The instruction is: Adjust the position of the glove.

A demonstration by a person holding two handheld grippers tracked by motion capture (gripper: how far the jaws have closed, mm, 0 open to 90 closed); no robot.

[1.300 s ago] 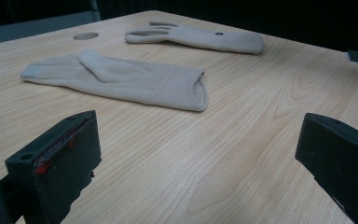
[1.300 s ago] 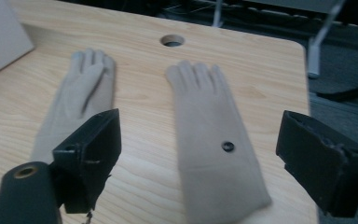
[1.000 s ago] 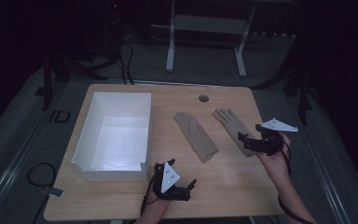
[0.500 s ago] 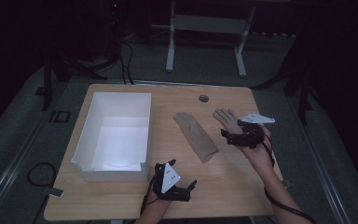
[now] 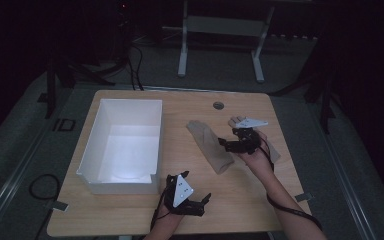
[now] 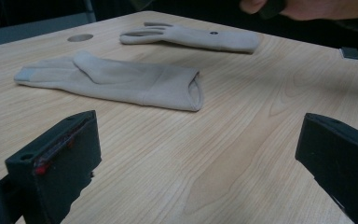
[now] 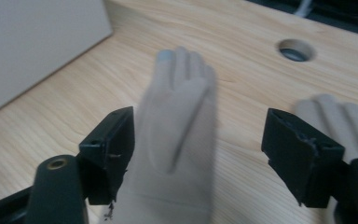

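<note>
Fingers spread but narrowing: in the high view the right gripper (image 5: 232, 143) stood over the near glove (image 5: 211, 144), its jaws having just been closing with the glove's cloth below them and not yet pinched, after the hand had travelled across the table (image 5: 130, 220) from the far glove (image 5: 272, 150), where it hung a second earlier. That shift suggested the near glove was now the one to be picked up, probably for the white box (image 5: 125, 145) beside it. From above, the near glove lay between the box and the right hand, its long axis slanting from its fingertips toward the table's far side to its cuff nearer the person. The left gripper (image 5: 192, 200) rested at the table's near edge, well apart from both gloves, jaws wide and empty, as before. In the left gripper view, the open jaws framed bare wood; the near glove (image 6: 116, 81) lay flat beyond them, fingertips to the picture's left and open cuff to the right, with the far glove (image 6: 191, 37) behind it in the same direction. In the right gripper view, blurred by motion, the near glove (image 7: 177, 126) ran straight up between the two black jaws, fingertips pointing away from the camera toward the box's wall (image 7: 37, 42); neither pad pressed on it, and the far glove (image 7: 340, 121) showed just past the right-hand jaw.
</note>
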